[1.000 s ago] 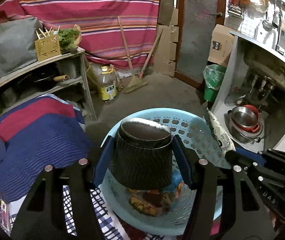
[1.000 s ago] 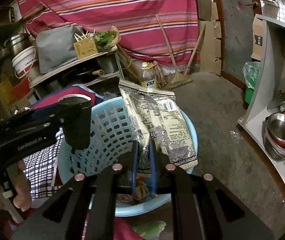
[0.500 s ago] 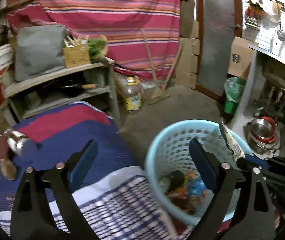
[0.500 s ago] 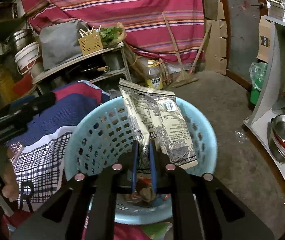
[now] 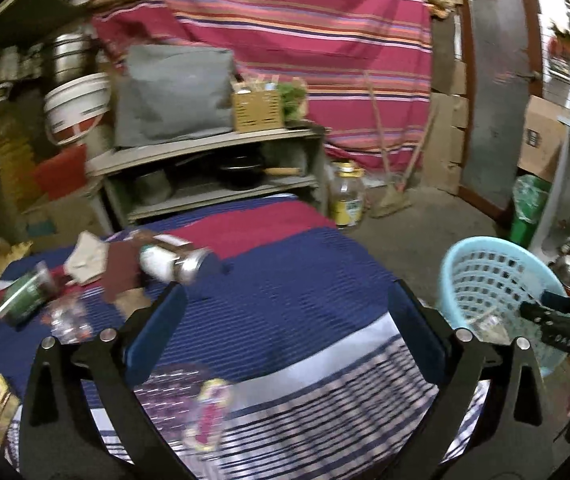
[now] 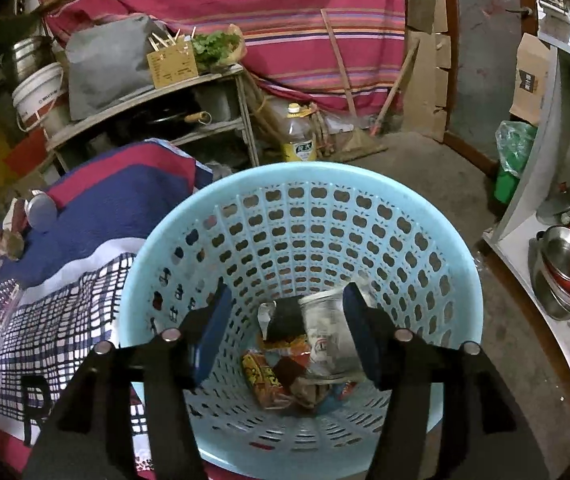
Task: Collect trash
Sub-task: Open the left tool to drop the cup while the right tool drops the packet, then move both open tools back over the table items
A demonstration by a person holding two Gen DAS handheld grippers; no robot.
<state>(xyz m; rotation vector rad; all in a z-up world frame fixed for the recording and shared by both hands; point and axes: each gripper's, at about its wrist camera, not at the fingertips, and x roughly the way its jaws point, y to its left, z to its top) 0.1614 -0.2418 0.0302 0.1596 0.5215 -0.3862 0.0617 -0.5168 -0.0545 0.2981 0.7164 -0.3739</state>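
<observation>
Jaws of left gripper (image 5: 287,338) and right gripper (image 6: 289,328) just parted, empty; labels unreadable.

A cluttered home kitchen: steel pots (image 6: 569,256) on a shelf, an oil bottle (image 6: 300,136) and broom (image 6: 355,120) by the striped curtain (image 6: 245,8).

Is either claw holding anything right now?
No. The left claw is open above the cloth; the right claw has just opened, its packet dropped into the basket.

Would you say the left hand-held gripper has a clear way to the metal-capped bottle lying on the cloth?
Probably yes: the left hand-held gripper is open and empty, and bare cloth lies before the bottle.
</observation>
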